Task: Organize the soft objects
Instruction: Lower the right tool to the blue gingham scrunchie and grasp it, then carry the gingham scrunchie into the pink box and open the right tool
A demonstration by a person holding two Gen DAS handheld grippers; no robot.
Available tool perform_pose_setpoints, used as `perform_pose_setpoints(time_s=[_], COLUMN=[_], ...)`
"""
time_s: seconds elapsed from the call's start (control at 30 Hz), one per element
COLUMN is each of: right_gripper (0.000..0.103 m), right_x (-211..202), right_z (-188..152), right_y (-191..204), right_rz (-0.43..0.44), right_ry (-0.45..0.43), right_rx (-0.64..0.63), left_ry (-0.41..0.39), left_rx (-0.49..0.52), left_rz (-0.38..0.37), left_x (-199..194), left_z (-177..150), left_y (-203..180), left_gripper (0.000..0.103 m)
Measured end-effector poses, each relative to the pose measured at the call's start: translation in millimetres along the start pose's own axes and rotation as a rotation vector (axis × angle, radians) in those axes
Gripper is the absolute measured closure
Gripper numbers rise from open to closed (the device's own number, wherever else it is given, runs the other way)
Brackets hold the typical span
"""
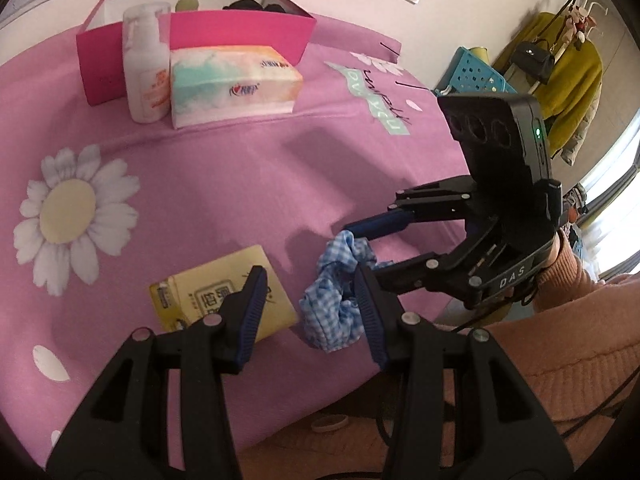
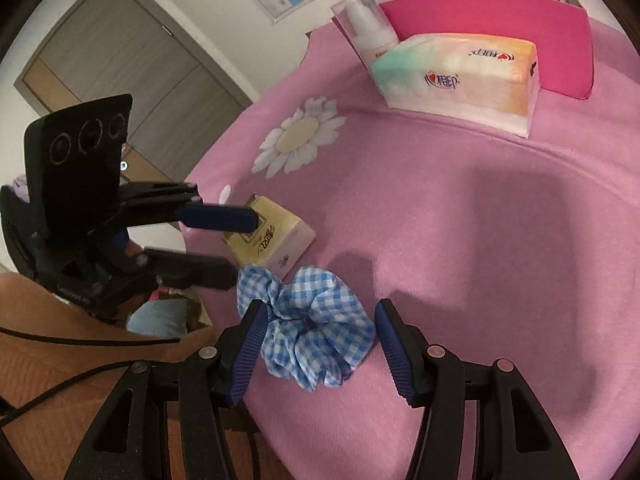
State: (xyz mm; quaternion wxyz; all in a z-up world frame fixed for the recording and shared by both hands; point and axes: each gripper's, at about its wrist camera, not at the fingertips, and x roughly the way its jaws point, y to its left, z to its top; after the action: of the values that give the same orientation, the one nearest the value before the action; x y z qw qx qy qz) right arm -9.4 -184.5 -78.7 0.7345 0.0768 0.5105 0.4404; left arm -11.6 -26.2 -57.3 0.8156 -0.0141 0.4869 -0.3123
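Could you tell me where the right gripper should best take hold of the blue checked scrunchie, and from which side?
Grip across the puffy ring of the scrunchie, probably from above and from the near table edge. It lies flat and bunched on the pink cloth, already between the open fingers of the right gripper, so closing there should gather enough fabric.

Scrunchie [image 2: 310,326] beside tissue pack [image 2: 276,240] — box [image 2: 496,36] behind.

Gingham cloth scrunchie [image 2: 312,320] on matt pink fabric cover [image 2: 480,240].
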Motion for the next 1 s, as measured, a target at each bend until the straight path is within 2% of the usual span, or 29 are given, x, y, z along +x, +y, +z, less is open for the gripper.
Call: perform_pose_setpoints(time_s=[0.03, 0.13, 0.17, 0.33, 0.53, 0.73, 0.93, 1.0], right_gripper=[0.05, 0.085, 0.087, 0.091, 0.091, 0.091, 0.091, 0.091], right_x=[1, 2, 3, -14, -40, -61, -77, -85], right_z=[2, 3, 2, 2, 13, 26, 51, 59], right_y=[0, -1, -2, -4, -8, -3, -5, -5], right_rz=[0.001, -0.039, -0.04, 0.006, 0.007, -0.003, -0.027, -0.039], right_ry=[-0.002, -0.006, -0.006, -0.072, -0.175, -0.244, -0.31, -0.333], right_rx=[0.002, -0.004, 0.001, 0.033, 0.053, 0.041, 0.019, 0.009], left_ry=[0.004, 0.008, 0.008, 0.015, 0.019, -0.028, -0.09, -0.101], left_rx=[0.0, 0.001, 0.001, 0.018, 0.023, 0.032, 0.064, 0.059], left_rz=[-0.002, -0.006, -0.009, -0.04, -0.073, -0.082, -0.063, -0.059], left_x=[1, 2, 2, 6, 15, 15, 6, 4], left_z=[-1, 0, 0, 4, 13, 33, 68, 81], left_y=[0, -1, -1, -3, -4, -8, -12, -8], left_gripper=[0.055, 0.055, 0.055, 0.055, 0.055, 0.056, 0.065, 0.071])
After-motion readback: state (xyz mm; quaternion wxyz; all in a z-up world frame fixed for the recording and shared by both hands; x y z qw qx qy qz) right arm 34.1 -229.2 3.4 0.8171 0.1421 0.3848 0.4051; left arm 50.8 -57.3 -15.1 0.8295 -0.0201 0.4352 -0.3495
